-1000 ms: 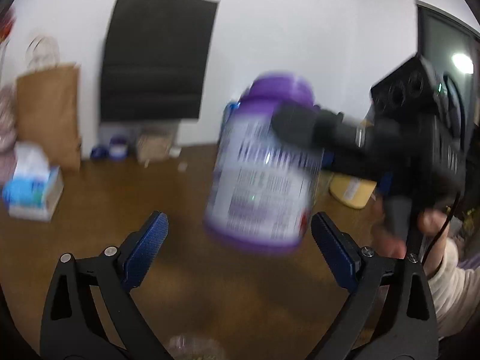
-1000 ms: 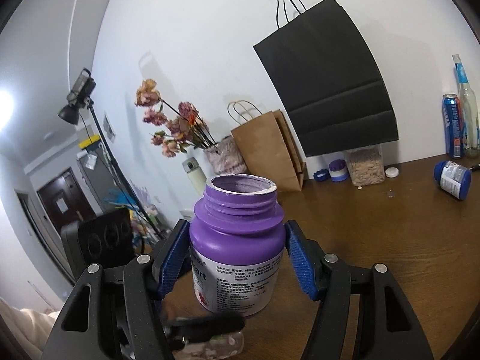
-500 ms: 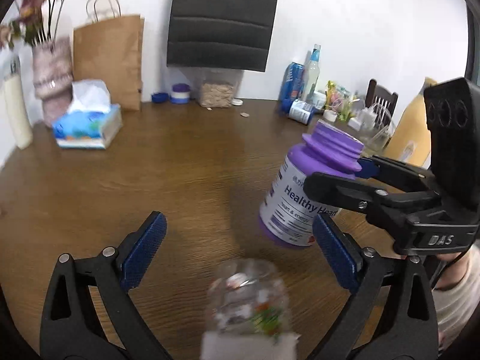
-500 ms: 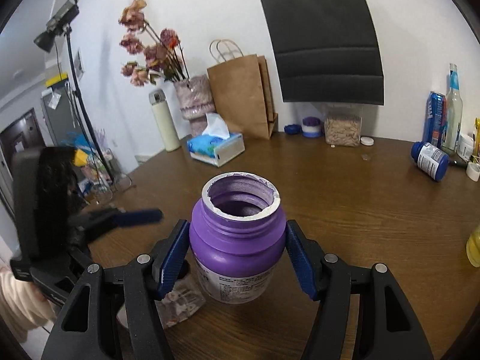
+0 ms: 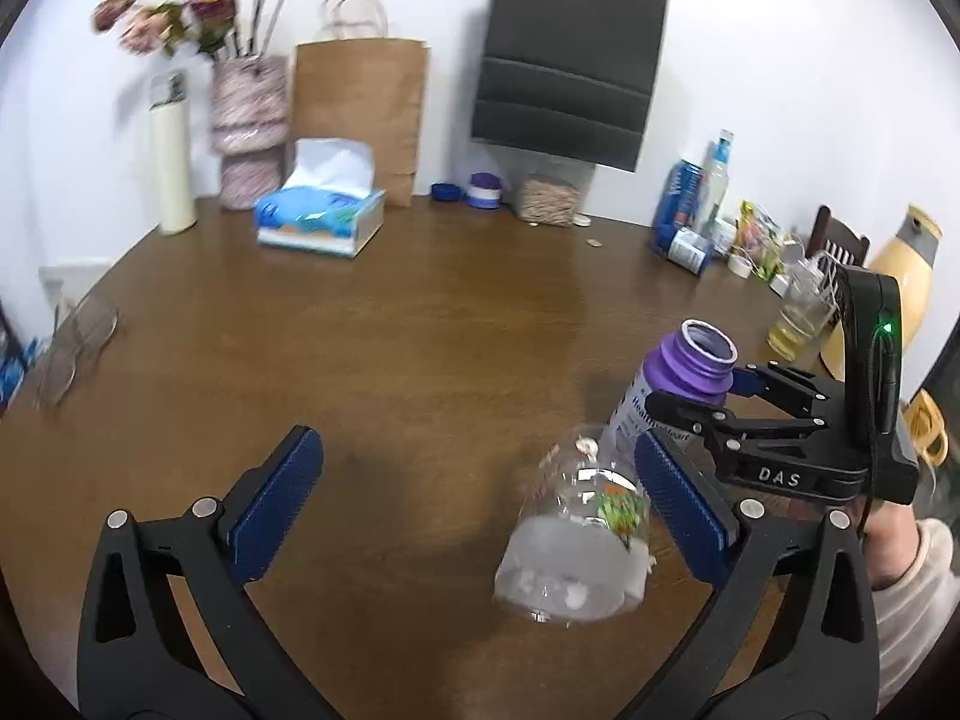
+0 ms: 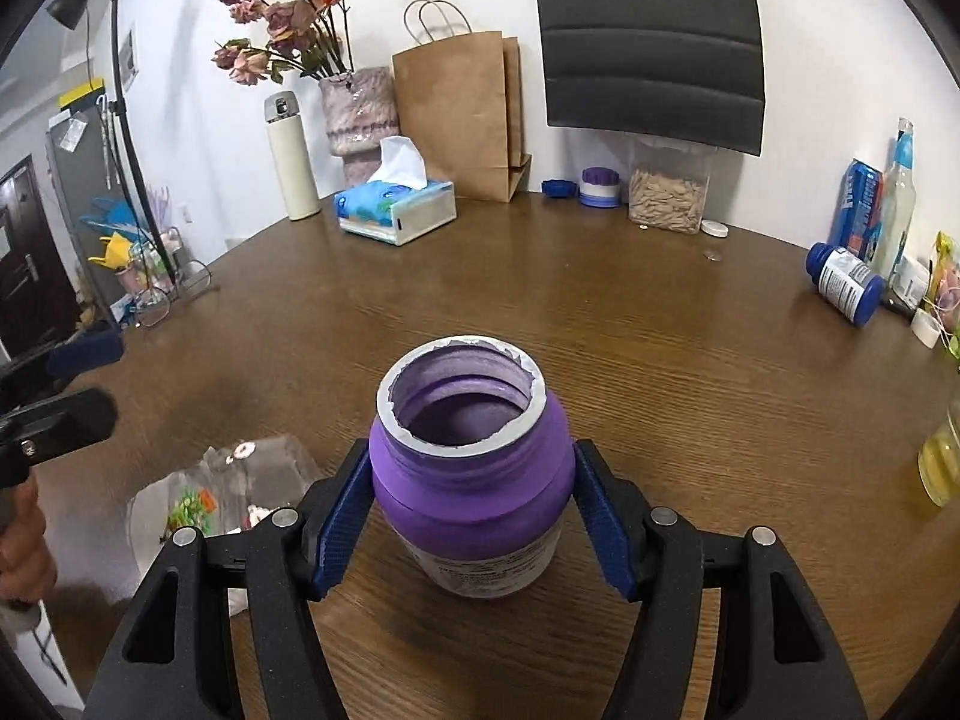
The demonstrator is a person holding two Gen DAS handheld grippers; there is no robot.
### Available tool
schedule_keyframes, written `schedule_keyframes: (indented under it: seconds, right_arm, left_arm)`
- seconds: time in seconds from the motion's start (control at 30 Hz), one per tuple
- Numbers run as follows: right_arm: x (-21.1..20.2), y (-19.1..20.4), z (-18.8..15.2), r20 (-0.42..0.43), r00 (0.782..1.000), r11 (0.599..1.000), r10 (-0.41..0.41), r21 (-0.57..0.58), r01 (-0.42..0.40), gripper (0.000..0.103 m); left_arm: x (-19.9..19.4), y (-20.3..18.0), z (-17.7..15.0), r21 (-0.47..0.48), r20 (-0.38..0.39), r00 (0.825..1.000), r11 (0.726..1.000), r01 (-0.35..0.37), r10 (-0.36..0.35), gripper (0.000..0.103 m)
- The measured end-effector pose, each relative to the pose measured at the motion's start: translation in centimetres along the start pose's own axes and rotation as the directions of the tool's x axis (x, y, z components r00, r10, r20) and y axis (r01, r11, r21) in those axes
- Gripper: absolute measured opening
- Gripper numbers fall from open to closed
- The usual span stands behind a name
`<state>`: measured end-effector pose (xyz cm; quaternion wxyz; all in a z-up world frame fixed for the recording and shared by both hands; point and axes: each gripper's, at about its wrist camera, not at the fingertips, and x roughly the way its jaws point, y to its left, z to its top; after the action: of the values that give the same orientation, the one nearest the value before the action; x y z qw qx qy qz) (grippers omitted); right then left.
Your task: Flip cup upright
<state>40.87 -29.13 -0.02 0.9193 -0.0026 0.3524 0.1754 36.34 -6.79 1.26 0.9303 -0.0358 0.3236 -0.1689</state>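
Observation:
My right gripper [image 6: 474, 516] is shut on a purple open-mouthed jar [image 6: 468, 462], held upright at the wooden table [image 6: 660, 360]; the jar also shows in the left wrist view [image 5: 678, 396]. A clear glass cup with a printed pattern [image 5: 576, 534] lies on its side on the table just left of the jar, and it shows in the right wrist view [image 6: 222, 492]. My left gripper [image 5: 480, 504] is open and empty, low over the table, with its right finger [image 5: 684, 504] next to the cup.
At the table's back stand a tissue box [image 5: 321, 219], a vase of flowers [image 5: 246, 126], a white flask [image 5: 171, 174], a brown paper bag [image 5: 360, 114] and a seed container [image 5: 546, 198]. Bottles and cans [image 5: 696, 210] crowd the right edge. Glasses [image 5: 72, 348] lie at the left.
My left gripper has tilted down toward the table and shifted left, so the cup now lies by its right finger. My right gripper has lowered the jar toward the table.

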Motion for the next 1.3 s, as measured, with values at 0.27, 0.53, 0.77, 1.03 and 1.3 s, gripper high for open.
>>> schedule_keyframes:
  seconds: [0.27, 0.53, 0.77, 1.03, 1.3]
  right_arm:
    - [-3.1, 0.2, -0.2, 0.018, 1.0, 1.0, 0.007, 0.022, -0.007, 0.08]
    - [-12.5, -1.5, -4.4, 0.1, 0.995, 0.996, -0.03, 0.089, 0.021, 0.081]
    - [-16.5, -1.5, -7.9, 0.132, 0.991, 0.992, -0.023, 0.129, 0.006, 0.081]
    - [-18.3, 0.6, -11.4, 0.226, 0.971, 0.995, -0.077, 0.071, 0.062, 0.081]
    - [-24.4, 5.9, -20.6, 0.314, 0.946, 0.993, -0.074, -0.063, 0.099, 0.081]
  left_arm:
    - [-3.2, -0.3, -0.9, -0.033, 0.05, 0.992, 0.993, -0.117, 0.118, 0.103]
    - [-8.2, -1.0, -5.8, -0.035, 0.102, 0.973, 0.978, -0.204, 0.207, 0.103]
    - [-11.7, -2.2, -7.6, -0.044, 0.192, 0.959, 0.978, -0.204, 0.209, 0.103]
    - [-15.5, -2.6, -11.1, -0.123, 0.347, 0.892, 0.957, -0.263, 0.29, 0.103]
    - [-22.2, -5.9, -21.1, -0.013, 0.478, 0.817, 0.933, -0.359, 0.321, 0.103]
